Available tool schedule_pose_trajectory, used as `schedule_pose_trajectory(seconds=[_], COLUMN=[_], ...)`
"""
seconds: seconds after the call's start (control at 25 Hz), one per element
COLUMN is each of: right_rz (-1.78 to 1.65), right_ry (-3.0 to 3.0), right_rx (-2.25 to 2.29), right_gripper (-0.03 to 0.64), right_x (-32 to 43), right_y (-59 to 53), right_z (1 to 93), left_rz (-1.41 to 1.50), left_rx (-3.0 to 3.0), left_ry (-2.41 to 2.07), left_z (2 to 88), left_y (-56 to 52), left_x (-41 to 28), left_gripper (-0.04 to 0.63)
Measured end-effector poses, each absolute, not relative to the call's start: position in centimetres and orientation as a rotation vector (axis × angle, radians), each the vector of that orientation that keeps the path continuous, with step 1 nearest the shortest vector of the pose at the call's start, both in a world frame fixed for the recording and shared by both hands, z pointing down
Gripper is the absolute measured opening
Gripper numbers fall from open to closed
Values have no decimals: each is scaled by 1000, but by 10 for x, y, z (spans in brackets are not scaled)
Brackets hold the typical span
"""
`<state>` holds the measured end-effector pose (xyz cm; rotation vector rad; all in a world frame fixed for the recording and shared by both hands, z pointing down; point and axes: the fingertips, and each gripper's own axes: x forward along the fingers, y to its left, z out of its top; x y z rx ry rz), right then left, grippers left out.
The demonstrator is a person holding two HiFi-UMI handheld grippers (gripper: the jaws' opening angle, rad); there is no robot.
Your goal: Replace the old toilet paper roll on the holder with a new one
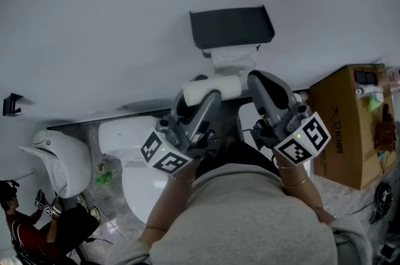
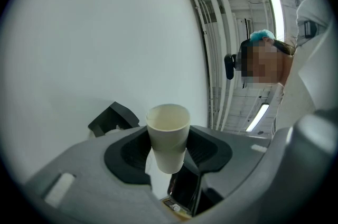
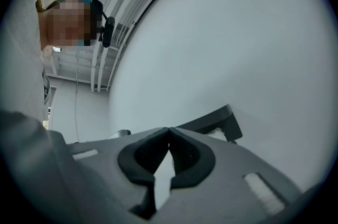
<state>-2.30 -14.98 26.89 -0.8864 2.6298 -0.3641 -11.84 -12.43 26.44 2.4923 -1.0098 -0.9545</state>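
Observation:
A black wall holder (image 1: 231, 26) with a flat shelf hangs on the pale wall, and white paper (image 1: 234, 59) shows just under it. Below that, my left gripper (image 1: 209, 98) is shut on a cream cardboard tube (image 1: 212, 87), which lies crosswise between the jaws. In the left gripper view the tube (image 2: 168, 130) stands between the dark pads (image 2: 132, 157), with my left gripper (image 2: 168, 150) clamped round its lower half and the holder (image 2: 113, 117) behind. My right gripper (image 1: 253, 79) is shut and empty, just right of the tube. In its own view my right gripper (image 3: 169, 136) points at the holder (image 3: 211, 122).
A white toilet (image 1: 134, 151) stands below the grippers. A brown cardboard box (image 1: 350, 126) sits to the right. A white fixture (image 1: 59, 164) and a seated person (image 1: 25, 226) are at the lower left. A small black bracket (image 1: 11, 104) is on the wall at the left.

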Motion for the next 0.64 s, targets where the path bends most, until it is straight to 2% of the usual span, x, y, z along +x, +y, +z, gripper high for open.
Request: schedule_pose_trajectory(seconds=[0.64], right_rz=[-354], right_ry=[2688], right_rx=[-877], right_gripper=[5], right_x=[-27], right_y=[-146], right_z=[279], left_rz=[-923], left_rx=[2487], left_ry=[-999], left_z=[273], left_y=[-120], left_x=[-112], left_gripper=[210])
